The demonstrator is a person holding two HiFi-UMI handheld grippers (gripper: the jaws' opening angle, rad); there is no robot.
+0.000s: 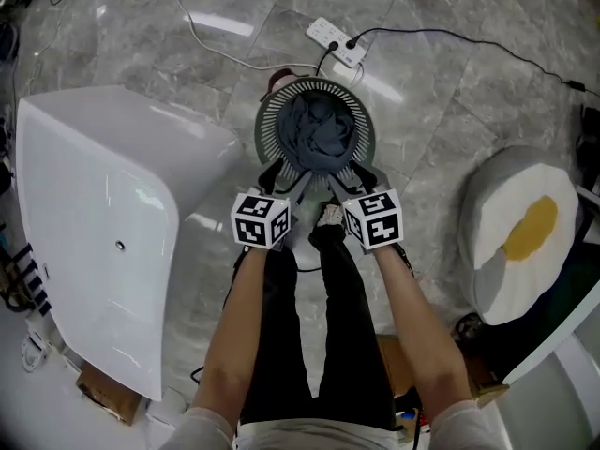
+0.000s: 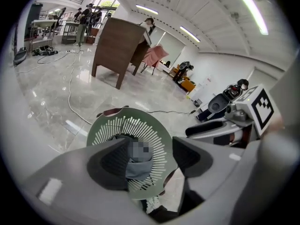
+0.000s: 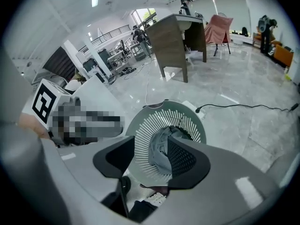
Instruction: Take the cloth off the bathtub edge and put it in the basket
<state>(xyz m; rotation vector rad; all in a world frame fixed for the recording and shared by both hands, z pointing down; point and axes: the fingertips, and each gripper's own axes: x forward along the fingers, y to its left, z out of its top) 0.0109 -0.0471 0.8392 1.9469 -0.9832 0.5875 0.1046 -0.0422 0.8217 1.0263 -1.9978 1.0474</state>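
Floor: glossy grey marbled tiles (image 1: 450, 111) are seen under everything, with pale streaks of lamp glare.
Room, left: a white bathtub (image 1: 94, 214) is set on the floor, its rounded end turned towards the basket.
Room, middle: a white power strip (image 1: 336, 40) with a black cable plugged in is laid just beyond the basket.
Room, right: a cushion shaped like a fried egg (image 1: 520, 232) is placed well apart from the basket.
Room, far: a brown wooden desk (image 2: 119, 46) is made out across an open hall.
Left gripper (image 1: 286, 174): it is held over the near rim of the basket and pointed steeply down. Its jaws are spread and nothing is pinched; only the basket and the cloth are seen through the gap.
Right gripper (image 1: 349, 178): it is held just beside the left one, over the same rim. Its jaws are parted somewhat less and are likewise empty.
Basket (image 1: 272, 111): round and grey-green with a slotted wall, it is stood upright on the floor between bathtub and cushion.
Cloth (image 1: 317, 127): dark blue-grey and crumpled into a heap, it is lodged in the middle of the basket and touched by neither gripper.
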